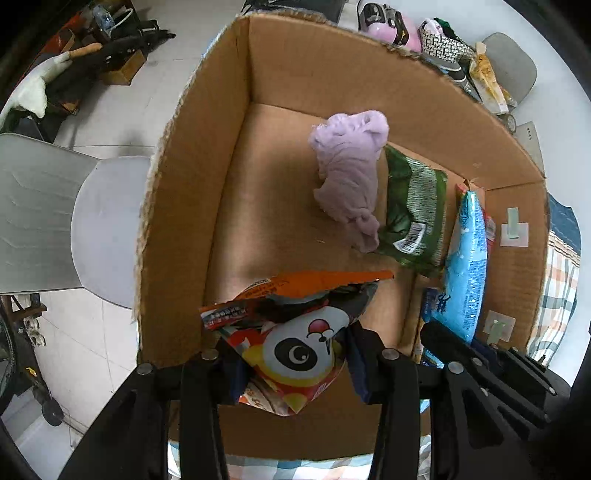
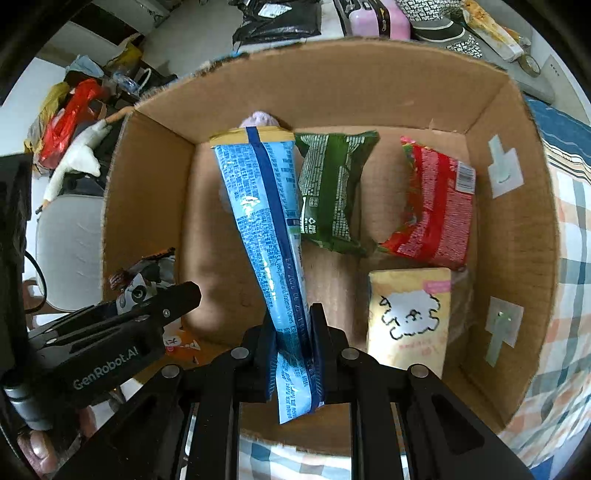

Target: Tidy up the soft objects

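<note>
My left gripper (image 1: 295, 350) is shut on an orange and red panda snack bag (image 1: 295, 332), held over the near left part of the cardboard box (image 1: 207, 155). My right gripper (image 2: 293, 343) is shut on a long blue packet (image 2: 262, 221), held above the box floor; the packet also shows in the left wrist view (image 1: 467, 266). On the box floor lie a crumpled lilac cloth (image 1: 351, 173), a green packet (image 2: 328, 192), a red packet (image 2: 432, 210) and a beige packet with a fluffy dog drawing (image 2: 410, 317). The left gripper also shows in the right wrist view (image 2: 147, 306).
The box stands on a checked cloth (image 2: 569, 295). A grey chair (image 1: 55, 221) is to the left of the box. Behind the box lie a pink case (image 1: 384, 26), patterned shoes (image 1: 447, 48) and black bags (image 2: 277, 18). Floor clutter is at far left.
</note>
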